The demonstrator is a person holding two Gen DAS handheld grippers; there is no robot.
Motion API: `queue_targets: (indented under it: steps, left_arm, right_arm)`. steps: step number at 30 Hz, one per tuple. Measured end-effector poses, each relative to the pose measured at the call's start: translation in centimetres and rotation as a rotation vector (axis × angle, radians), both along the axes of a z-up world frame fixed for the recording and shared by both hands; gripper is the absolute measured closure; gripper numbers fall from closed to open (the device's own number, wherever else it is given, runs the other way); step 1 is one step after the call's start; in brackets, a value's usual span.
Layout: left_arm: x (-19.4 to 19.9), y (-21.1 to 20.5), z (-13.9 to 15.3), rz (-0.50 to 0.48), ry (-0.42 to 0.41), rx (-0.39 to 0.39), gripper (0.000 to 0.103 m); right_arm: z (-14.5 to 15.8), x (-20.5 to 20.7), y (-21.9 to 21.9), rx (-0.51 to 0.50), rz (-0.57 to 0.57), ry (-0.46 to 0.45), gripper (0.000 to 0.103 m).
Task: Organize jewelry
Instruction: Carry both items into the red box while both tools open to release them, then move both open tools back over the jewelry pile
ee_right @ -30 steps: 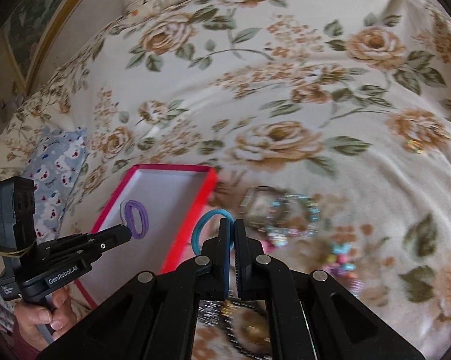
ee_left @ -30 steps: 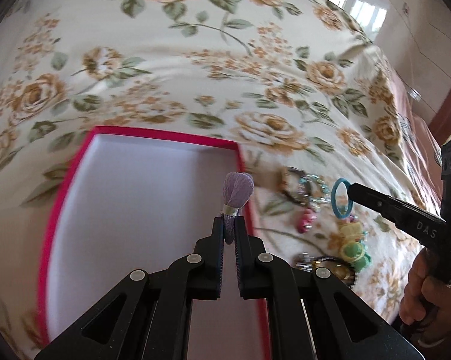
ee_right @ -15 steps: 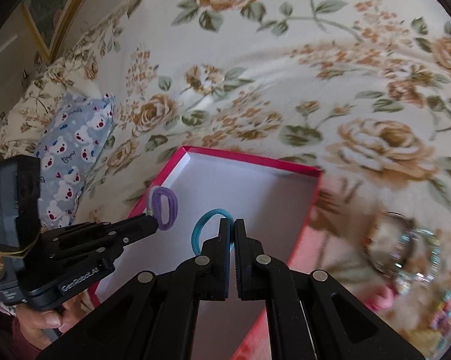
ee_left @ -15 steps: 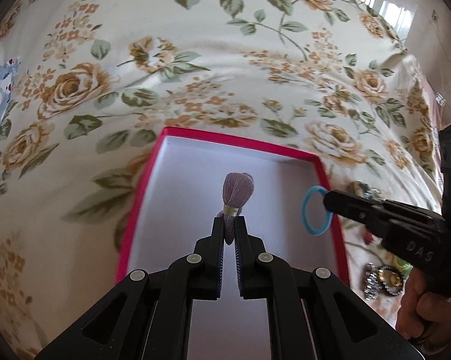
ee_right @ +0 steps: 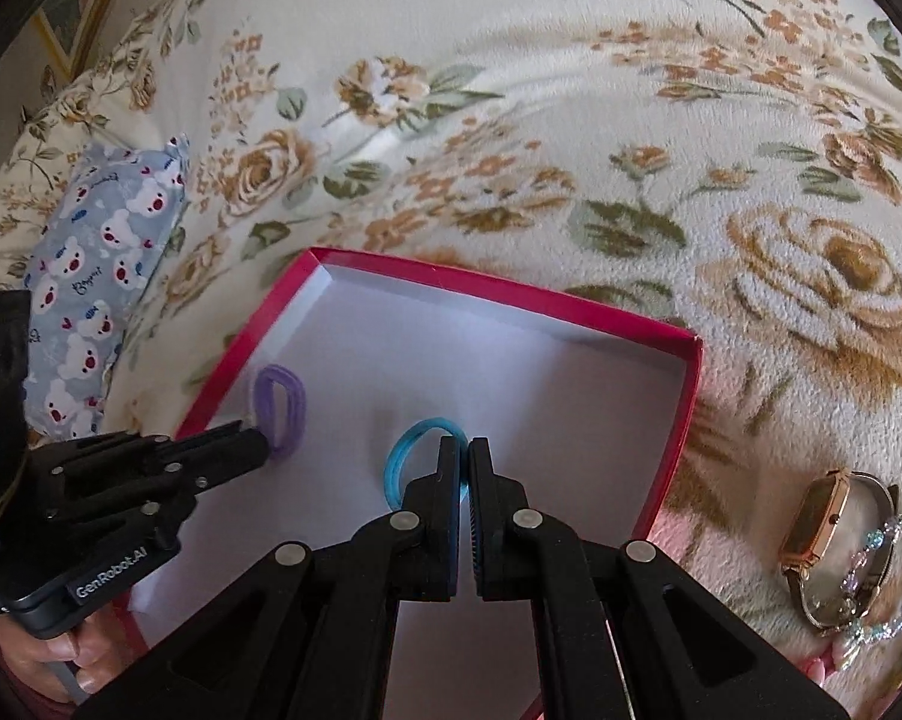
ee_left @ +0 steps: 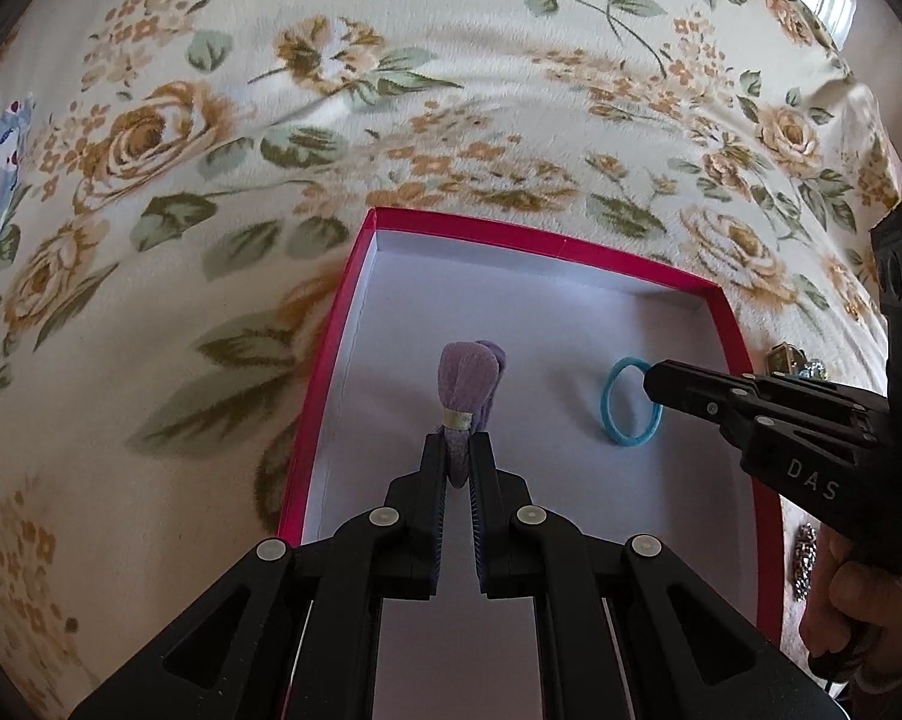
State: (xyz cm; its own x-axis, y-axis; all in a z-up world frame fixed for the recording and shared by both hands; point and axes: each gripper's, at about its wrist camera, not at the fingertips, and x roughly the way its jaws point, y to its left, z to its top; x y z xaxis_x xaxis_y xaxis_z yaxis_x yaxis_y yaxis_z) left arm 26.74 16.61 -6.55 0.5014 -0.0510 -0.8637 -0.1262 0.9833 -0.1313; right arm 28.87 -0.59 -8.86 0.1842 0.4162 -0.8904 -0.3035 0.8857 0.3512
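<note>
1. The left gripper (ee_left: 458,450) pinches a purple hair tie (ee_left: 469,387) between its fingers, at the centre of the left wrist view, over the white floor of the red-rimmed box (ee_left: 355,324).
2. The right gripper (ee_right: 464,450) is pressed onto a blue hair tie (ee_right: 400,465), whose loop sticks out to the left of its fingertips, also over the box floor.
3. In the left wrist view the blue tie (ee_left: 613,402) sits right of the purple one, well apart from it.
4. The box rests on a floral blanket (ee_right: 511,120).
5. At the lower right of the right wrist view, a gold-cased watch (ee_right: 817,522) and a pale blue beaded bracelet (ee_right: 895,576) lie together on the blanket, outside the box.
6. A bear-print pillow (ee_right: 97,240) lies at the left of that view.
</note>
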Motion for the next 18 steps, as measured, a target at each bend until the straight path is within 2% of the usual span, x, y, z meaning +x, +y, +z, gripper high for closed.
queue_targets:
  steps: [5,9,12,14,16,18]
  left_arm:
    - [0.3,-0.2,-0.5,-0.008,0.01,0.011,0.09]
    - [-0.1,0.0,-0.5,0.014,0.008,0.018,0.077]
    - [-0.8,0.1,0.1,0.026,-0.005,0.011,0.073]
    - [-1.4,0.2,0.7,0.043,-0.019,0.004,0.064]
    - [-2.1,0.3,1.3,0.057,-0.04,-0.004,0.046]
    - [-3.0,0.3,1.8,0.078,-0.055,-0.012,0.033]
  right_arm:
    - [0.2,0.2,0.0,0.021,-0.007,0.009,0.095]
    - [0.6,0.2,-0.2,0.032,-0.011,0.008,0.091]
    - [1.0,0.1,-0.5,0.045,-0.023,0.003,0.088]
    - [1.8,-0.2,-0.9,0.062,-0.034,-0.004,0.087]
    - [2.5,-0.6,-1.4,0.072,-0.043,-0.013,0.077]
    - [3.2,-0.9,-1.9,0.084,-0.054,-0.025,0.053]
